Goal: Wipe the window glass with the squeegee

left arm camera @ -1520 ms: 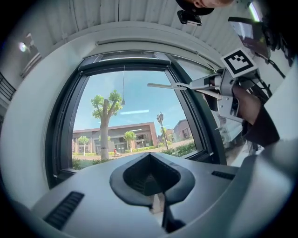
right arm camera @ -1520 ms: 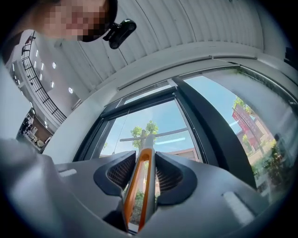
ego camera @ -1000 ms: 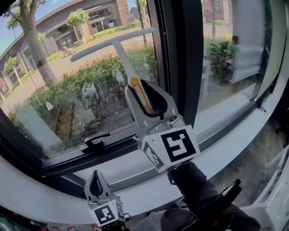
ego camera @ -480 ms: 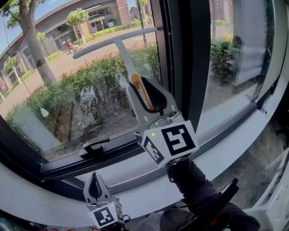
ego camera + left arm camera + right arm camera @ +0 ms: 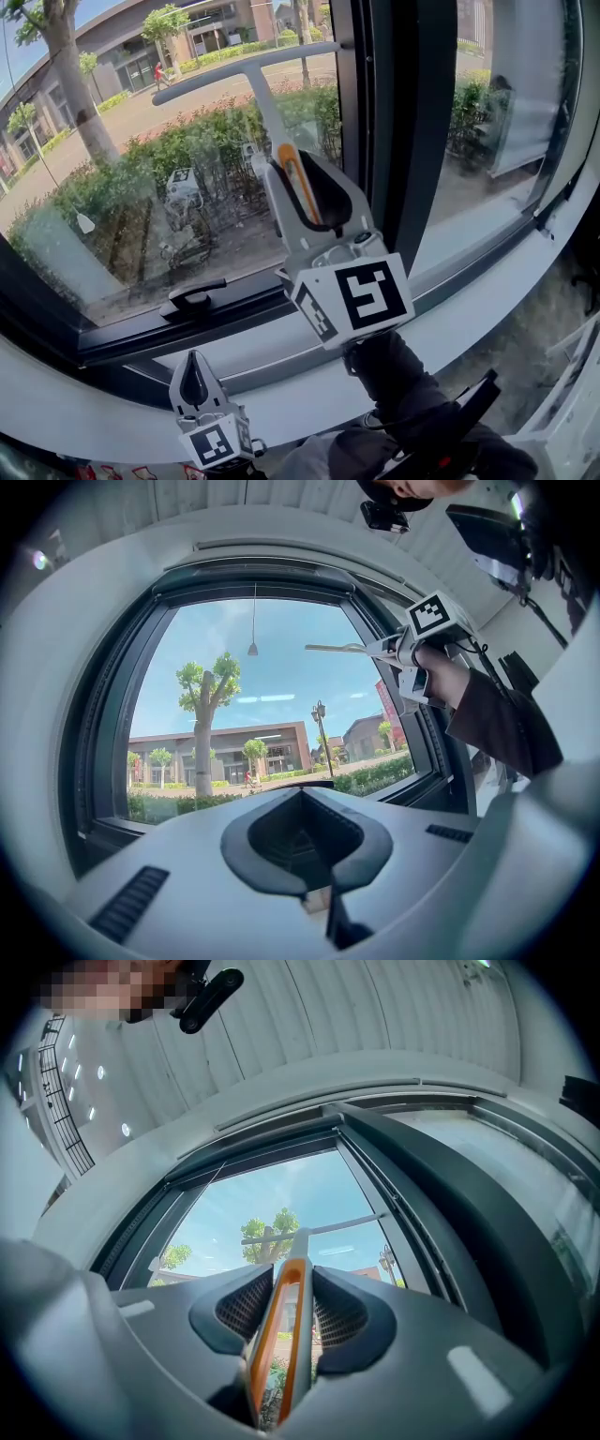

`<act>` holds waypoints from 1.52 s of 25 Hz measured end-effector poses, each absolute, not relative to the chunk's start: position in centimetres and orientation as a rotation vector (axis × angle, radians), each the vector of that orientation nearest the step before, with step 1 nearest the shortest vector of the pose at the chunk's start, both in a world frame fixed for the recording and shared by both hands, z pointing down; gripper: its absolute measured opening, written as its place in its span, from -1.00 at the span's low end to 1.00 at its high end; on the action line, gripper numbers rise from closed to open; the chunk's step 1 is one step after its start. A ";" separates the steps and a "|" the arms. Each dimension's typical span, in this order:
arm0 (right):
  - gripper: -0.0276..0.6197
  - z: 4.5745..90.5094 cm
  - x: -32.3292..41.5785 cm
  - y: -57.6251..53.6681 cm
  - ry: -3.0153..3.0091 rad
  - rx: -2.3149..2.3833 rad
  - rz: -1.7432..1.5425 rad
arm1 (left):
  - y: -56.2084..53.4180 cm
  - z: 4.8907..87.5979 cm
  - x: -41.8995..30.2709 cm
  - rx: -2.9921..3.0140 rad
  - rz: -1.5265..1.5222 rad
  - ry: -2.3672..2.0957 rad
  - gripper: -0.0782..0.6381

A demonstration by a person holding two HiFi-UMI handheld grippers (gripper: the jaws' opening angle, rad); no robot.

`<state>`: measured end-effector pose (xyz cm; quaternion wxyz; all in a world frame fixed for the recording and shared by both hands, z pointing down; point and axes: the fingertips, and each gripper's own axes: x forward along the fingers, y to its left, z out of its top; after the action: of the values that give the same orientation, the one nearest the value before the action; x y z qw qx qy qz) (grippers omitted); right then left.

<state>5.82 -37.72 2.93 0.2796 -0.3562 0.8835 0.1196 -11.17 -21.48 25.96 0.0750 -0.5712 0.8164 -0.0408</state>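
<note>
Right gripper (image 5: 302, 185) was clamped on the orange-and-grey handle of the squeegee (image 5: 265, 103), its jaws pressed against the handle on both sides, as the right gripper view showed (image 5: 291, 1307). The squeegee (image 5: 298, 1241) rose from the jaws to a long pale blade lying across the upper part of the window glass (image 5: 122, 187). Whether the blade actually touched the pane could not be told. Left gripper (image 5: 194, 382) sat low by the white sill (image 5: 469, 309), well apart from the squeegee, with its jaws together and nothing between them (image 5: 319, 885).

A dark upright frame post (image 5: 384, 122) stood just to the right of the blade, and the blade's right end came just beside it. A black window handle (image 5: 192, 298) lay on the bottom rail of the frame, below and left of the right gripper. Beyond the post was a second pane (image 5: 478, 112). A dark sleeve (image 5: 403, 384) ran from the right gripper toward the lower edge of the head view. Through the glass showed a tree (image 5: 70, 84), a hedge (image 5: 197, 141) and a building (image 5: 141, 47).

To the left of the blade the pane was open all the way to the dark frame at the left edge. Below the blade, bare glass ran down to the bottom rail. On the right the frame post closed the room off at once.
</note>
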 end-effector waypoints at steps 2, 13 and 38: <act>-0.51 3.2 5.6 -37.8 2.372 -0.956 0.323 | -21.5 26.2 -11.3 -1.715 -0.120 2.448 -0.79; -0.51 4.9 5.3 -37.7 2.390 -0.979 0.323 | -21.3 26.6 -11.2 -1.724 -0.125 2.447 -0.79; -0.51 9.2 5.5 -37.2 2.440 -1.002 0.263 | -20.6 27.0 -10.1 -1.746 -0.147 2.431 -0.79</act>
<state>5.46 -37.18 9.16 0.2431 -0.3667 0.8928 0.0961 -10.08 -20.63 27.03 0.0725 -0.5811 0.8091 -0.0491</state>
